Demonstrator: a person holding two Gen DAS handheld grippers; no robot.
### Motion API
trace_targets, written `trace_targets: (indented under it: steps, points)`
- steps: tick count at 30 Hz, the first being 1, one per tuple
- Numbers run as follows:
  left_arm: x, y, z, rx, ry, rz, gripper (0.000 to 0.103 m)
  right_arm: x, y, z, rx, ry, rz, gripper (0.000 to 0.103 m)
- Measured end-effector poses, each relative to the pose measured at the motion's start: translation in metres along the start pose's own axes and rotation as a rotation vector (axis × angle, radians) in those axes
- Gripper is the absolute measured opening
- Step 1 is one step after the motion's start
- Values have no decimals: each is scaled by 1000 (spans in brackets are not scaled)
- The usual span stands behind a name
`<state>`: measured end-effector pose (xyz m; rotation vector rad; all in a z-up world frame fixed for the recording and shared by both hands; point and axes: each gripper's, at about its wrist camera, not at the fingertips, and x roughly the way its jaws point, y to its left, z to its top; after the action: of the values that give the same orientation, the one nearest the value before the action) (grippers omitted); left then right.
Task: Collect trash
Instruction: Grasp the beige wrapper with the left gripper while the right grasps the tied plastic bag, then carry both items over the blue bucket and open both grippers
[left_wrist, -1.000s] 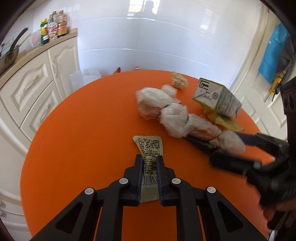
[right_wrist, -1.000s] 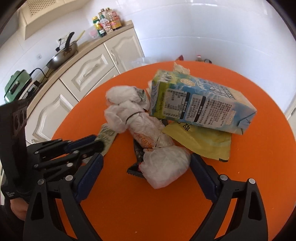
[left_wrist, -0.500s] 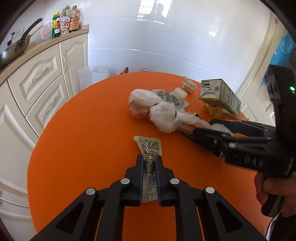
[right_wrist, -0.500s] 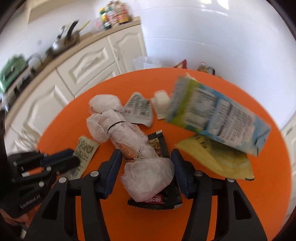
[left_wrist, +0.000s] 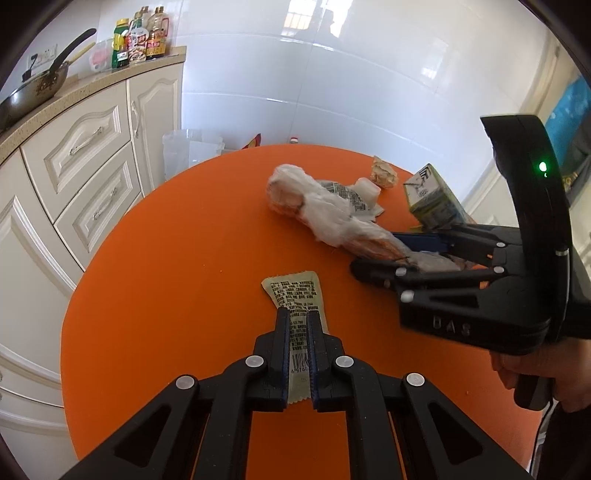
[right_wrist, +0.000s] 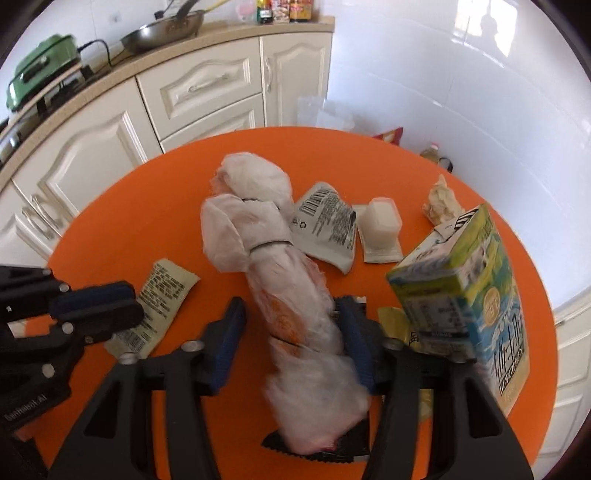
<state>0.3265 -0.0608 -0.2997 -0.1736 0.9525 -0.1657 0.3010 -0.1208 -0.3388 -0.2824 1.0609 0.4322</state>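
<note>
- Left gripper (left_wrist: 295, 332): jaws pinched flat on the cream printed sachet (left_wrist: 297, 295), a thin, creased foil-like packet with dense text and a barcode, lying at the near-left of the orange round table (left_wrist: 147, 277).
- Risk there: so thin and slick a packet could slide out from the pads once lifted, or flap and catch the table edge.
- Right of the sachet, at the table's middle: the long white plastic-wrapped bundle (right_wrist: 280, 288), soft, crinkly, lumpy, cinched by dark bands, with orange print showing through.
- Right gripper (right_wrist: 291, 339): jaws just now closing, straddling the bundle's near end; right pad against the wrap, left pad seemingly with a gap, so not a firm hold as seen.
- Risk: thin film could bunch or tear, or the long free end could sag and drag neighbouring litter; the black wrapper (right_wrist: 325, 448) under the bundle may get nipped along or left behind.
- Just right of the bundle: a grey crumpled pouch (right_wrist: 325, 225) and a small translucent white cup (right_wrist: 380, 225) on a flat seal.
- Further right: the rigid printed milk carton (right_wrist: 469, 295), standing tilted beside the right jaw over a yellow wrapper (right_wrist: 395, 325); a knock from the gripper could topple it.
- Far right of the table: a beige crumpled paper wad (right_wrist: 441, 203).
</note>
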Motion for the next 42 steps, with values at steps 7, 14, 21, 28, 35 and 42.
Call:
trace_targets:
  steps: [7, 14, 21, 28, 35, 42]
  points:
    - [3, -13, 1, 49, 33, 5, 48, -15, -5, -16, 91, -1, 59, 35]
    - [17, -26, 7, 96, -20, 73, 15, -25, -15, -29, 218, -22, 113, 33]
    - [4, -18, -4, 68, 5, -41, 9, -49, -27, -48, 357, -88, 173, 32]
    - [-27, -22, -6, 86, -40, -70, 9, -85, -27, -69, 408, -151, 167, 32]
    - [-82, -45, -10, 149, -139, -99, 9, -131, -34, -94, 465, -228, 113, 32]
    - [-126, -89, -25, 246, -204, -164, 9, -187, -51, -134, 538, -310, 21, 32]
